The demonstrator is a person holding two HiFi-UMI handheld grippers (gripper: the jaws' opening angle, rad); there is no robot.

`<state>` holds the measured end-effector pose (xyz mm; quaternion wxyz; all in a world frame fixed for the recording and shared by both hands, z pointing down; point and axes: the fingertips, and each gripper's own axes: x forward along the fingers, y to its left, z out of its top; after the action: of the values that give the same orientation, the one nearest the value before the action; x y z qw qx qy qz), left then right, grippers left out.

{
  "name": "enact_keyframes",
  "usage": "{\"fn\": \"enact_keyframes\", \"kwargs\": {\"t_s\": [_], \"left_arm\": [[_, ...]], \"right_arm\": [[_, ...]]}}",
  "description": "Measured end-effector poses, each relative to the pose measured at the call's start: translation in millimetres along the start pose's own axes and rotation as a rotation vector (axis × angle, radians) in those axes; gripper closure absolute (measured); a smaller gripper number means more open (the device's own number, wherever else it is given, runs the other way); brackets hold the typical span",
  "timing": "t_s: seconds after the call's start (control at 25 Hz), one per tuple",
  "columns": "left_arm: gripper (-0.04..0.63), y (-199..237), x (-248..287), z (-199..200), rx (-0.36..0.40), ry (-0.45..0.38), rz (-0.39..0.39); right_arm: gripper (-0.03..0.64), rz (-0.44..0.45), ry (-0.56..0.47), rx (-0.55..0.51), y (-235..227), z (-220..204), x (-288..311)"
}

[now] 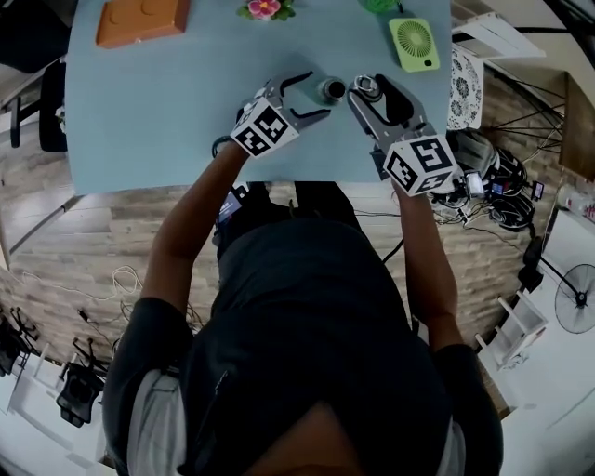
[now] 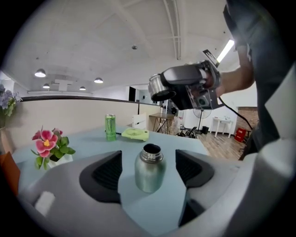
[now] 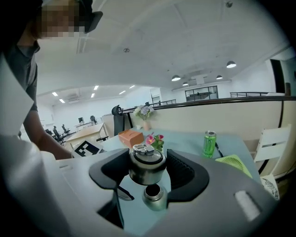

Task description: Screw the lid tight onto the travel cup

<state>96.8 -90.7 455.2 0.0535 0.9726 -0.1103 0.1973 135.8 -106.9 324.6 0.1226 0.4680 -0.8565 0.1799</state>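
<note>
The steel travel cup (image 1: pixel 333 89) stands upright and open-mouthed on the light blue table (image 1: pixel 149 121). My left gripper (image 1: pixel 314 93) is open around it; in the left gripper view the cup (image 2: pixel 149 167) sits between the two dark pads with a gap on each side. My right gripper (image 1: pixel 365 89) is shut on the metal lid (image 3: pixel 146 164), held level in the air a little above and beside the cup's mouth (image 3: pixel 154 196). The left gripper view shows the lid (image 2: pixel 159 86) up high in the right gripper.
An orange box (image 1: pixel 141 19), a pot of pink flowers (image 1: pixel 264 8), a green can (image 2: pixel 110 127) and a flat green fan (image 1: pixel 414 43) lie toward the table's far side. The table's near edge (image 1: pixel 279 184) runs just behind my grippers. A white chair (image 1: pixel 465 84) stands at the right.
</note>
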Motion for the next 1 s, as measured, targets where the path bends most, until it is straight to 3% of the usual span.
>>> {"fn": "enact_keyframes", "kwargs": {"t_s": [0.28, 1.0], "left_arm": [[0.204, 2.3, 21.3, -14.0, -0.013, 0.028, -0.007], [0.201, -3.7, 59.5, -41.5, 0.057, 0.042, -0.031]], "right_arm": [[0.362, 0.022, 0.045, -0.011, -9.4, -23.5, 22.1], [0.362, 0.107, 0.096, -0.090, -9.2, -76.5, 56.0]]}}
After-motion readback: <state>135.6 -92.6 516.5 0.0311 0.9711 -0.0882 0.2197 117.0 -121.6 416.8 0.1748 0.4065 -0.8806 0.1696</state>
